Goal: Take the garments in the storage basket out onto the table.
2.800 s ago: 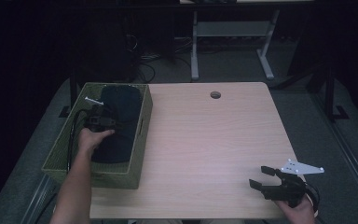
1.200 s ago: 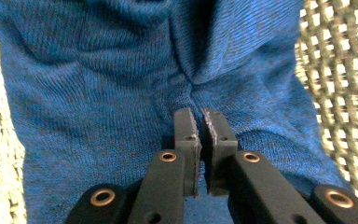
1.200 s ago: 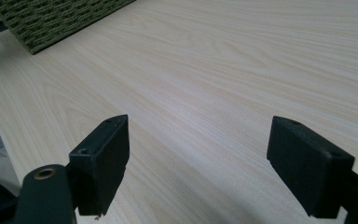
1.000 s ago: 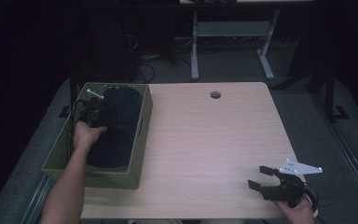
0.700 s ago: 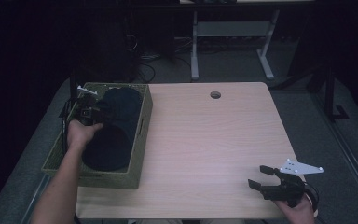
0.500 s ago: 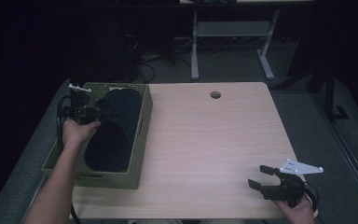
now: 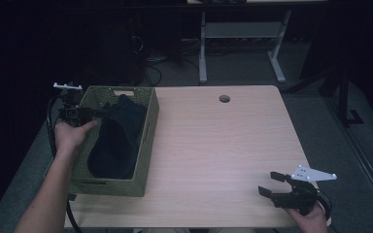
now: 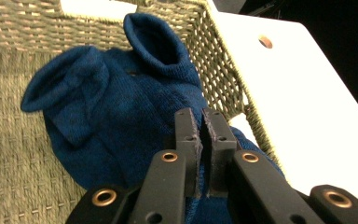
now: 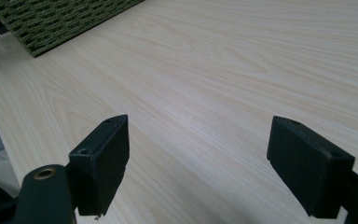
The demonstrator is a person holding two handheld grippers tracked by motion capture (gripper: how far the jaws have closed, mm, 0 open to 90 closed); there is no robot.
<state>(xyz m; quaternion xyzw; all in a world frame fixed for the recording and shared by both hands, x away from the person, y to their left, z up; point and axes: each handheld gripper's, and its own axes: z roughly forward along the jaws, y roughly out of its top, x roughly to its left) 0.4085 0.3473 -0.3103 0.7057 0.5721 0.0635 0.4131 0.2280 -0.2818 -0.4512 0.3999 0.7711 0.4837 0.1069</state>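
Jaws of left gripper (image 8: 200, 114) meet over blue cloth (image 8: 121, 107) in basket (image 8: 9, 154).

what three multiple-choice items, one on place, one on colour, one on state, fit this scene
1. Where does the dark blue knitted garment lie?
A. in the woven basket
B. on the bare table
C. on the floor

2. What colour is the basket?
A. red
B. olive green
C. white

3. How do the right tongs stand?
A. shut on the garment
C. shut with nothing between them
B. open over the bare table

Right letters: 1 A, the left gripper view shows the garment resting inside the basket's woven walls. 2 B, the weave looks olive green in the high view. 3 B, the right gripper view shows the two jaws wide apart with bare wood between them.

The left tongs are shut above the garment, with no cloth seen between them.
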